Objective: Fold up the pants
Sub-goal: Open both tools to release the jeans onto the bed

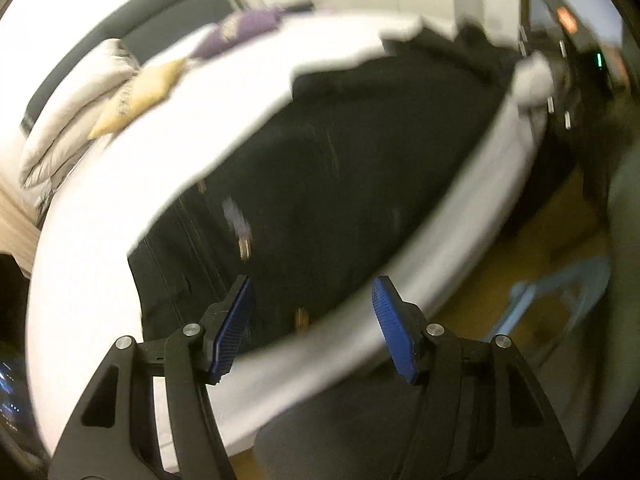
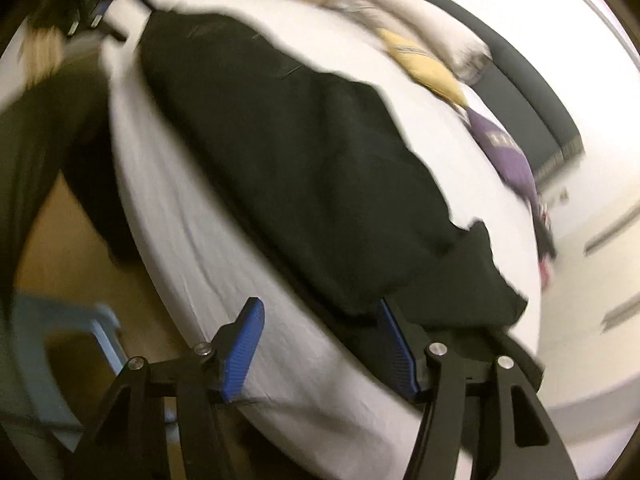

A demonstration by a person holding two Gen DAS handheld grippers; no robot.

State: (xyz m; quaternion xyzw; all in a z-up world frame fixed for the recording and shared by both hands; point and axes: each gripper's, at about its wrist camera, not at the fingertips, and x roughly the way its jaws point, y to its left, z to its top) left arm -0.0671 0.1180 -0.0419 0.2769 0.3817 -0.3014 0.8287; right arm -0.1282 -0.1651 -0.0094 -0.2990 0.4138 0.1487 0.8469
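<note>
Black pants (image 1: 320,184) lie stretched along the near side of a white bed (image 1: 92,248). In the left wrist view the waistband end with metal buttons is nearest; my left gripper (image 1: 310,312) is open and empty just above that end. In the right wrist view the pants (image 2: 288,148) run away from me, with the leg hems nearest. My right gripper (image 2: 320,332) is open at the hem end, its right finger (image 2: 396,344) against the dark cloth. The other gripper shows at the far end of the pants in each view (image 1: 568,60). Both frames are blurred.
Pillows and a folded duvet (image 1: 76,120) lie at the head of the bed, with a yellow cushion (image 1: 136,96) and a purple cushion (image 1: 236,34). A dark headboard (image 1: 132,28) stands behind. A light blue stool (image 1: 560,300) stands on the wooden floor beside the bed.
</note>
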